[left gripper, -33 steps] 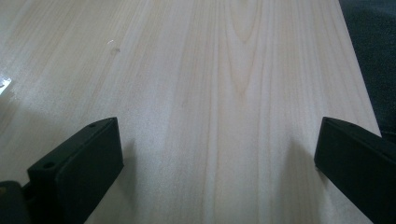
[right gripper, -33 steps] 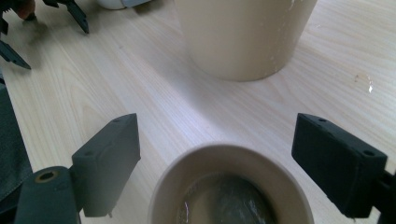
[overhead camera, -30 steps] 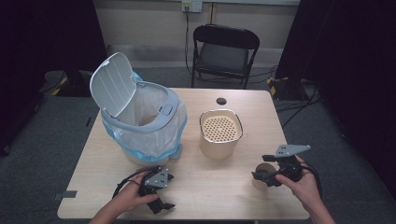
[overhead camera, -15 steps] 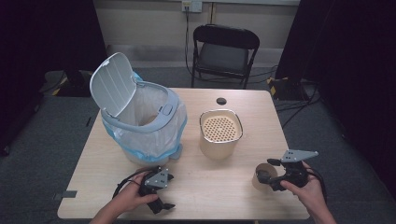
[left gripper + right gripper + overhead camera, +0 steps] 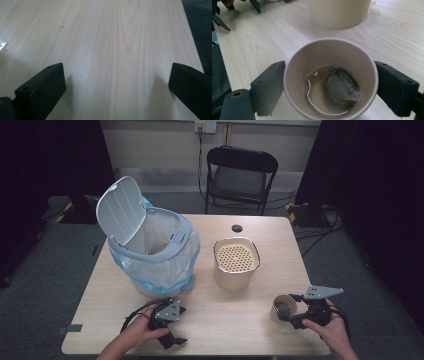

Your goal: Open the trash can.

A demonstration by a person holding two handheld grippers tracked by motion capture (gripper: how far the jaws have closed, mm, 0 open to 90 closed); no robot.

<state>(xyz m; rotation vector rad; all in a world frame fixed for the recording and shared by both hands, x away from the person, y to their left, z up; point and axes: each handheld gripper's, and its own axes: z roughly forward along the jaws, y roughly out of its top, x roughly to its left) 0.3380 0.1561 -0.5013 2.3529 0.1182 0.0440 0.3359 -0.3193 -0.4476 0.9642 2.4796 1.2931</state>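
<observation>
We have the right gripper [image 5: 292,316] at about five o'clock on the table [image 5: 240,330], its jaws set on either side of a paper cup [image 5: 281,307]; in the right gripper view both pads sit against the cup wall [image 5: 294,75], so we judge the cup gripped, though how firmly we cannot tell. Inside the cup lie a used tea bag [image 5: 340,87] and a shallow pool of tea. The left gripper [image 5: 172,332] rests at seven o'clock in the person's hand, jaws spread wide over bare wood [image 5: 120,50], holding nothing. At the table's centre stands a beige container with a perforated strainer top [image 5: 236,257]; at ten o'clock, a lidded bin lined with a plastic bag [image 5: 150,252], lid tipped up. We read the step as taking hold of the cup, near the start of the work. Next move, in our judgement: lift it level so the liquid stays put, carry it toward twelve o'clock over the strainer, then tip slowly. A hard squeeze could buckle the paper wall.
</observation>
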